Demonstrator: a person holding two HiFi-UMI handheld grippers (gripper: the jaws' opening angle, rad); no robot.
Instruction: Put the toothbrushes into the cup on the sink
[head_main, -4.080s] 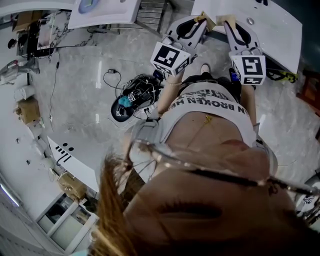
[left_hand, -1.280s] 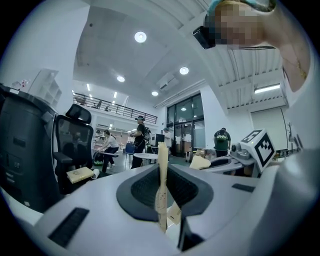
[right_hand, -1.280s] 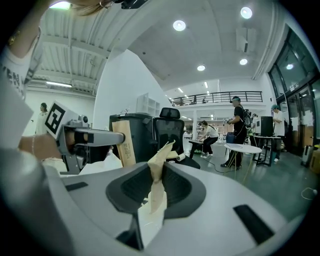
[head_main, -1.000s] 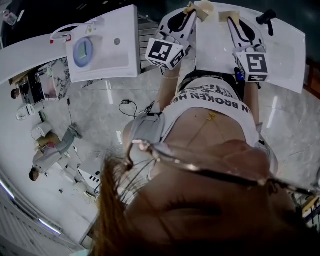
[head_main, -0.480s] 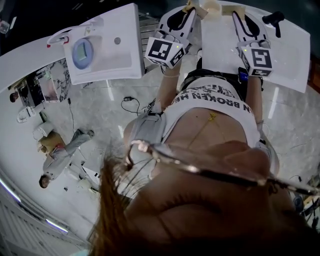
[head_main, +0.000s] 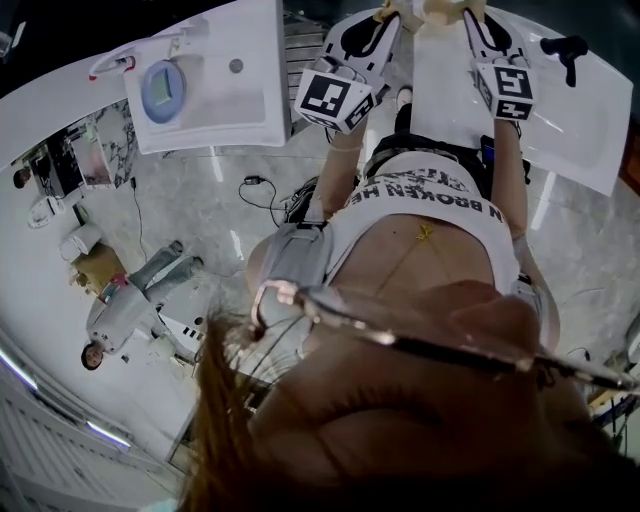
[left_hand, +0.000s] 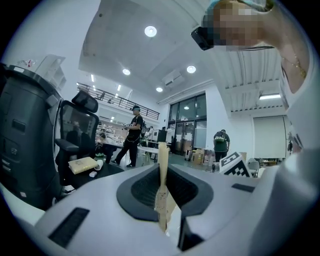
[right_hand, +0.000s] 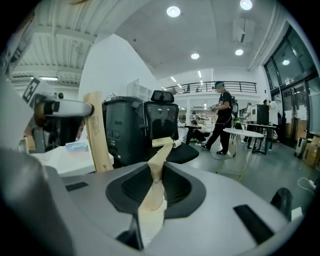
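In the head view both grippers are held up in front of the person's body, at the frame's top edge. My left gripper (head_main: 392, 12) and right gripper (head_main: 466, 10) point away over a white sink counter (head_main: 570, 120) with a black faucet (head_main: 566, 48). A pale round thing (head_main: 438, 8) shows between their tips, cut off by the frame edge. In the left gripper view the left gripper (left_hand: 162, 150) has its tan pads pressed together with nothing between them. The right gripper (right_hand: 161, 152) also shows its pads meeting, empty. No toothbrush shows in any view.
A second white sink (head_main: 215, 90) with a blue round thing (head_main: 162, 88) lies at the upper left. Cables (head_main: 255, 185) trail over the marble floor. A black office chair (right_hand: 162, 125), a round table (right_hand: 242, 134) and several people stand in the room beyond.
The head view has drifted: both sinks and the grippers sit higher and further right in the frame. Both grippers stay raised side by side, jaws unchanged.
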